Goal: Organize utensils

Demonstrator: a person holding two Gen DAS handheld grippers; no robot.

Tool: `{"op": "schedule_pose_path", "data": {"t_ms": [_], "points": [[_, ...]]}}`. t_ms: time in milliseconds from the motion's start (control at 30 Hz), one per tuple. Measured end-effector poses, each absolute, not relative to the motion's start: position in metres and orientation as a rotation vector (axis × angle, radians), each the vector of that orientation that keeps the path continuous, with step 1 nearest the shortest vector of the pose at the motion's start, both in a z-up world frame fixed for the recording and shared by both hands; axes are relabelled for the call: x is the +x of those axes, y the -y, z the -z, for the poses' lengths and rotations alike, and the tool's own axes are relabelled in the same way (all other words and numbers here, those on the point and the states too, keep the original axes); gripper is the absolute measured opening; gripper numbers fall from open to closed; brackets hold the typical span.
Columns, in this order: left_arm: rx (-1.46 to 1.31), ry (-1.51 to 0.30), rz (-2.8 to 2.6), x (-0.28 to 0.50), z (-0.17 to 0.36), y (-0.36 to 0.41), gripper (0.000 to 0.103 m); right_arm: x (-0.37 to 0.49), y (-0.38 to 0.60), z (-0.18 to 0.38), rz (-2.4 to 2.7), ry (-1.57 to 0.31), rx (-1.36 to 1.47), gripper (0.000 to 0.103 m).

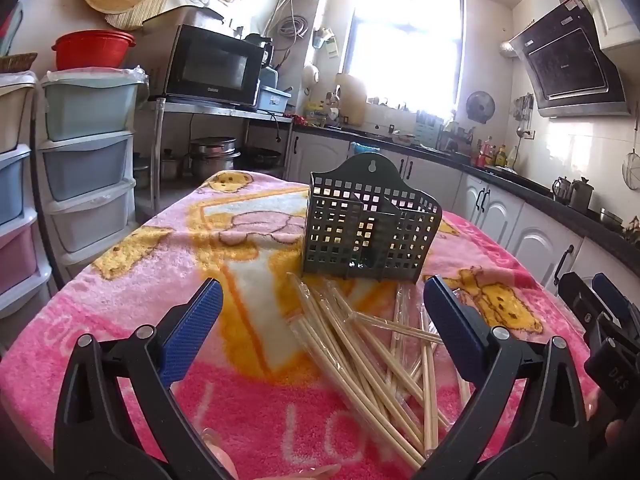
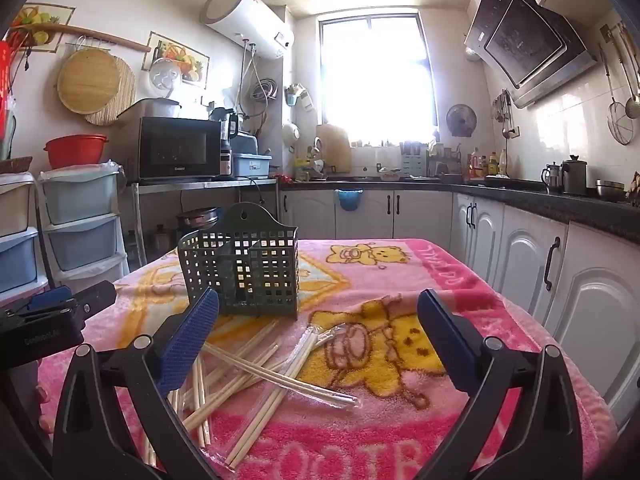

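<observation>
Both spread wide, gripping nothing: left claw [image 1: 322,322], right claw [image 2: 318,326]. Chopsticks [image 1: 360,354] heaped crosswise mid-tabletop, just before caddy [image 1: 370,224]. Likely snags: pinching several crossed sticks together, slick wrappers slipping, caddy tipping on soft blanket [image 1: 140,280]

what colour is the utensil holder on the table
Dark grey-green, with a grid of square holes. The utensil holder shows best in the left wrist view.

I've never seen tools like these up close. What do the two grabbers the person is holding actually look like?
Each is a black plastic clamp with two angled arms joined by silver rivets. The left gripper and right gripper both end in flat blue pads with a fine ribbed texture. The black body carries small pale lettering. No cables or sleeves show.
</observation>
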State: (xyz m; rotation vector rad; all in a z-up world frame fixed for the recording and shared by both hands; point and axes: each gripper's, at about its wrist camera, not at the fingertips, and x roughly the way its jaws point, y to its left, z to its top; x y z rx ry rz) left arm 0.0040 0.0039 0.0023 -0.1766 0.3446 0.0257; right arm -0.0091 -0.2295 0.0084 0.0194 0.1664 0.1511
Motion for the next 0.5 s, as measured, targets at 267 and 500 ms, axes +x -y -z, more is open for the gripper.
{"op": "schedule_pose_path", "data": {"t_ms": [267,500], "points": [[-0.174,-0.342,-0.026,0.0022,-0.0037,-0.0023,0.093,-0.0089,0.2338,-0.007,-0.149,-0.164,0.02,0.097],[-0.174,-0.342,-0.027,0.002,-0.0035,-0.0035,0.093,-0.0099,0.2343,-0.0073,-0.151,-0.159,0.02,0.097]]}}
